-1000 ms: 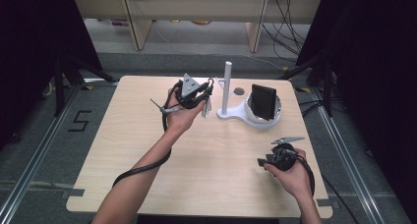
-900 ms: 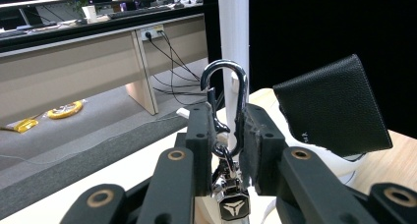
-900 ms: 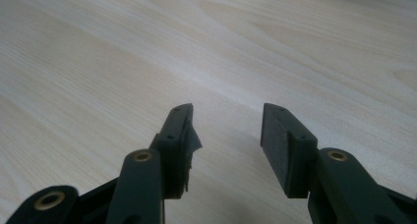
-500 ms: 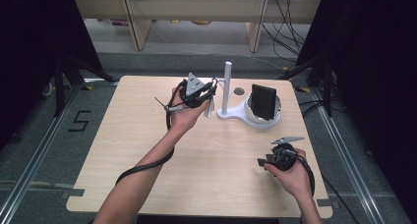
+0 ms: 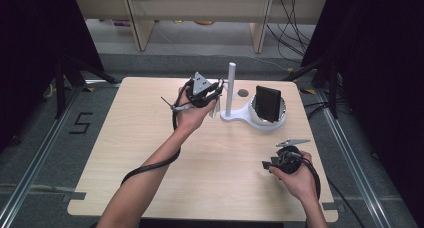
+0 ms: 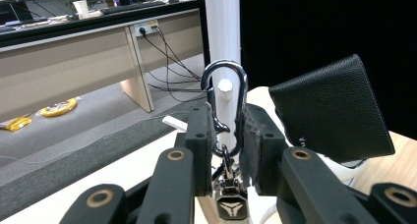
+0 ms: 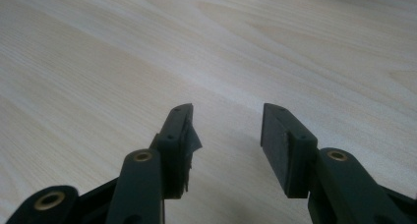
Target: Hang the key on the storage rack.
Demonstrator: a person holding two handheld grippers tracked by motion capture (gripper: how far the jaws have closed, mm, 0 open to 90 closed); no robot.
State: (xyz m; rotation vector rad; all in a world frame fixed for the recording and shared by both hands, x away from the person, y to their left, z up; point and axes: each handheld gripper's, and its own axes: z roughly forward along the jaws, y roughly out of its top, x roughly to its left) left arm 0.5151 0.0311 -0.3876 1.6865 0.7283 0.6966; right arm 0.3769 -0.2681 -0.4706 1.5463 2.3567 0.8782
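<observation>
Left hand-held gripper brings a silver metal carabiner to the white stand's post

The left hand-held gripper pinches the silver metal carabiner upright; over the last second it has edged closer to the white upright post at its 3 o'clock, so hanging it on the post's small peg looks imminent. A black leather wallet stands in the stand's base. The right hand-held gripper rests spread and empty over the pale wooden tabletop.

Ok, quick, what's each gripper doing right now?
Left gripper: shut on the silver carabiner, by the white post.
Right gripper: open, nothing between its jaws, over the table.
</observation>
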